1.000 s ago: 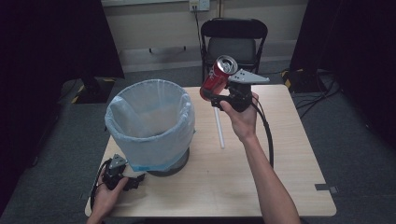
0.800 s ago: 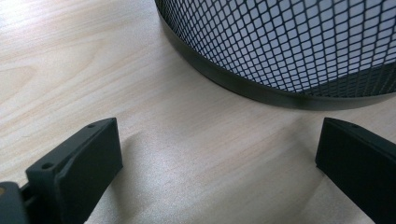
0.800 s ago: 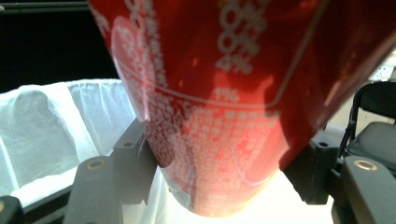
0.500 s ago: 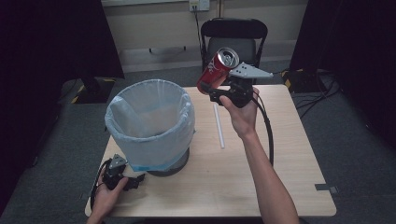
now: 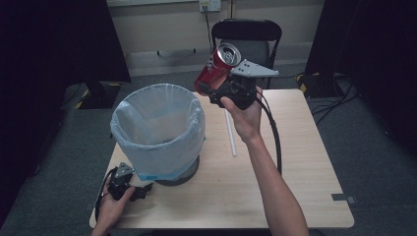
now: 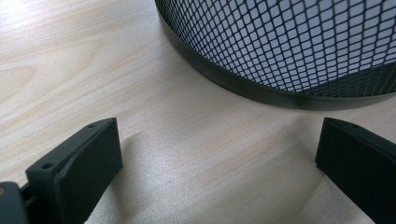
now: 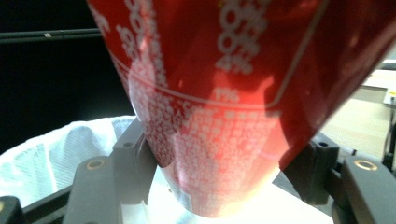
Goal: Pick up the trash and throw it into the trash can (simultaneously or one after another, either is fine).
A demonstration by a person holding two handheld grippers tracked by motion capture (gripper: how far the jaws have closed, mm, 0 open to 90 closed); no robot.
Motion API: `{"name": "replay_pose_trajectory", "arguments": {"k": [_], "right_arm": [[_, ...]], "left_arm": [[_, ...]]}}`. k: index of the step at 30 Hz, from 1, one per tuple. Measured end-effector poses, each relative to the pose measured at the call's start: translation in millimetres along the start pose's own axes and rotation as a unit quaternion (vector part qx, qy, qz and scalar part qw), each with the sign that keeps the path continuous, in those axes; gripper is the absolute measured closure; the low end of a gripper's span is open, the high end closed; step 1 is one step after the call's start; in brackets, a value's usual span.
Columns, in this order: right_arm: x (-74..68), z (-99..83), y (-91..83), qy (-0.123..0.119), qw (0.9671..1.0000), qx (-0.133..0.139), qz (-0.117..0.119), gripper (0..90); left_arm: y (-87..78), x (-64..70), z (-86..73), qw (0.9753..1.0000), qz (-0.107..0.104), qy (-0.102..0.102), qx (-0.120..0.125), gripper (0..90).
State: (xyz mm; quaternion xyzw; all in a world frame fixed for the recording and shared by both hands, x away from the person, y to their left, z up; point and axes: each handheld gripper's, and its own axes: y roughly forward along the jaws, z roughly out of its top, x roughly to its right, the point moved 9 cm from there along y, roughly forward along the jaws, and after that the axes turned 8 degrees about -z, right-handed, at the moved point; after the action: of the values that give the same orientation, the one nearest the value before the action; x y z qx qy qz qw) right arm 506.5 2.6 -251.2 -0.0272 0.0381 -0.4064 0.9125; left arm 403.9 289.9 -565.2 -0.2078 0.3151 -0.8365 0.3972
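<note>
Since 1 second ago, the right gripper [image 5: 212, 84] has lifted the red soda can [image 5: 216, 69] a little higher and carried it slightly left, closer to the bin. In the high view, the can is held in the air above the far side of the wooden table [image 5: 295, 162], tilted, with its opened silver top pointing up and toward the far right. It sits just beside the far right rim of the mesh wastebasket [image 5: 157, 130], not yet over the opening. The right gripper's 2 jaws are clamped on the lower body of the can; in the right gripper view the can [image 7: 233, 102] presses between both black jaws, with the white bin liner [image 7: 56, 154] below.

The wastebasket is lined with a pale blue-white bag and stands on the left half of the table. A white straw [image 5: 230, 132] lies flat on the table near the right hand.

The left gripper [image 5: 140, 191] rests on the table's near left corner, unmoved, jaws spread wide with nothing between them, facing the wastebasket's black base [image 6: 261, 88].
</note>
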Motion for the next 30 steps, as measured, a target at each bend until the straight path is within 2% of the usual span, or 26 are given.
{"name": "replay_pose_trajectory", "arguments": {"k": [7, 14, 17, 22, 23, 30], "right_arm": [[-18.4, 6.3, 10.2, 0.006, 0.9997, 0.008, 0.024, 34.6], [-38.0, 7.7, 21.7, 0.002, 0.9988, 0.000, 0.049, 34.6], [-50.1, 3.0, 29.5, 0.000, 0.9979, -0.013, 0.063, 34.5], [-60.1, -1.5, 35.7, -0.008, 0.9968, -0.025, 0.076, 34.3], [-64.0, -3.3, 37.5, -0.009, 0.9959, -0.032, 0.084, 34.3], [-72.6, -7.3, 40.2, -0.016, 0.9938, -0.046, 0.100, 33.8]], "left_arm": [[0.1, 0.1, 0.0, 1.0000, 0.000, -0.001, 0.000, 0.0], [0.0, 0.1, 0.0, 1.0000, 0.000, 0.000, 0.000, 0.0], [0.0, 0.0, 0.0, 1.0000, 0.000, 0.000, 0.000, 0.0], [0.2, 0.4, 0.0, 1.0000, -0.002, -0.002, 0.000, 0.0], [0.2, 0.5, 0.0, 1.0000, -0.002, -0.002, 0.001, 0.0], [0.0, 0.1, 0.0, 1.0000, 0.000, 0.000, 0.000, 0.0]]}}
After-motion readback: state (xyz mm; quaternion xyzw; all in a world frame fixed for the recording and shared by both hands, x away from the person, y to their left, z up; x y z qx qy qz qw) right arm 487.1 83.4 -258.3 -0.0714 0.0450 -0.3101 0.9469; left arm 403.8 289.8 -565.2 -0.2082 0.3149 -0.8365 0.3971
